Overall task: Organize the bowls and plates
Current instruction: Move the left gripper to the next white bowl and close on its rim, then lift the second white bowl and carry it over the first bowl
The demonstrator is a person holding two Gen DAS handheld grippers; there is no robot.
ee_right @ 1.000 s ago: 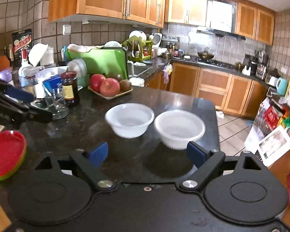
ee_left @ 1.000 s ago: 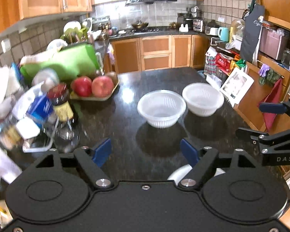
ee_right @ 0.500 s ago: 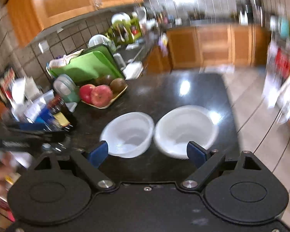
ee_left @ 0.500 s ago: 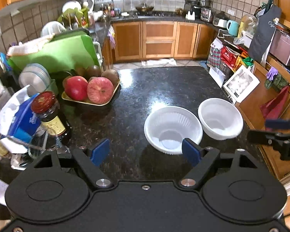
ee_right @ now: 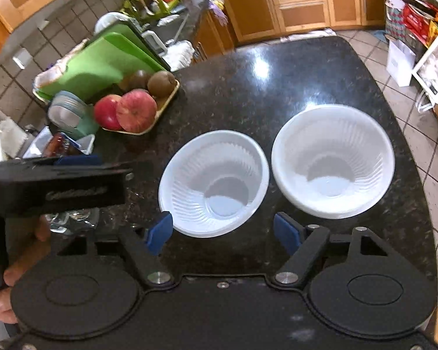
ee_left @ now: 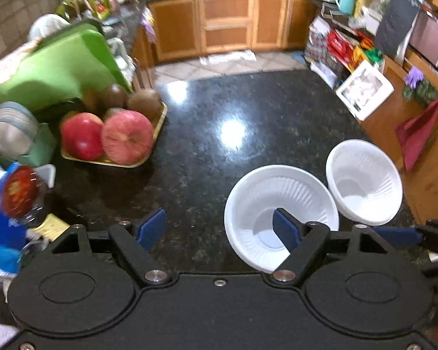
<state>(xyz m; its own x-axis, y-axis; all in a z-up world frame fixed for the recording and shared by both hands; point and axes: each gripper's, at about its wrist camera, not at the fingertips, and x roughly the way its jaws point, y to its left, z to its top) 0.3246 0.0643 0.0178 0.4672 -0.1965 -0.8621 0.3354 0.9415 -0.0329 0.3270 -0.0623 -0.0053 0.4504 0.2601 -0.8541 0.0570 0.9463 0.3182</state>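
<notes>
2 white ribbed plastic bowls sit upright and side by side on the black speckled granite countertop (ee_right: 292,81), rims almost touching; whether they actually touch I can't tell. Landmark = the left white ribbed bowl (ee_right: 214,182). The right white ribbed bowl (ee_right: 333,160) is just to its right, nearer the counter's rounded edge. Left gripper (ee_left: 219,227): jaws spread and closing; its right blue pad overlaps the landmark bowl (ee_left: 280,201) from above in the left wrist view, the rim lies between the 2 pads, no pad pressing seen. Right gripper (ee_right: 223,233): jaws spread and closing, hovering just in front of the landmark bowl's near rim, only bare counter between the pads. Up-left of the landmark bowl: yellow foam tray of fruit (ee_right: 137,102) with 2 red apples and brown kiwis, green plastic cutting boards (ee_right: 99,64) leaning behind it. Left of the landmark bowl: dark jar with red lid (ee_left: 22,192), yellow label too blurred to read. White lettering on the left gripper body is smeared, unreadable.
</notes>
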